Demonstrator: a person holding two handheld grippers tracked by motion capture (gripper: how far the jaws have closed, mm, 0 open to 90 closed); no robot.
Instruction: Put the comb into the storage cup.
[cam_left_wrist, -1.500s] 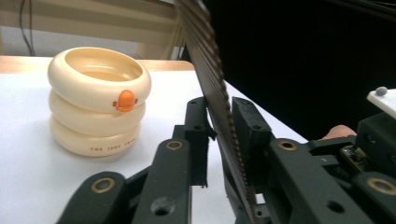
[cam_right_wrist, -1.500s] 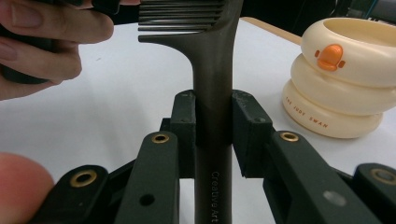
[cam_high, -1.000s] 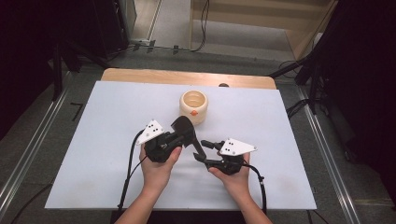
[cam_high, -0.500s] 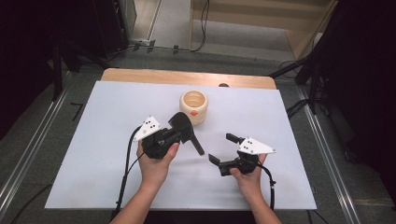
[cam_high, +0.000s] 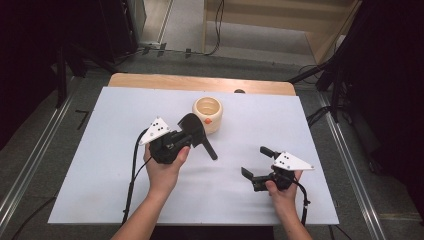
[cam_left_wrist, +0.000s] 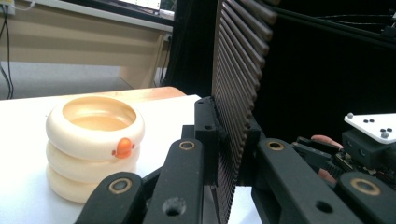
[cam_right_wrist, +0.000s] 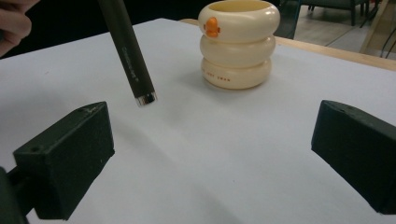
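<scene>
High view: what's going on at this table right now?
A person works at a white table with a tool in each hand. The left tool is clamped on the ribbed head of a black brush, holding it off the table, handle slanting down beside a cream ringed cup. The right tool, whose jaws have just been opening, is wide open and holds nothing, off to the right.

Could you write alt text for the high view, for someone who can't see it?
A person's left tool grips a black flat-headed utensil above a white table, beside a cream ringed cup. The right tool is open and empty.
</scene>
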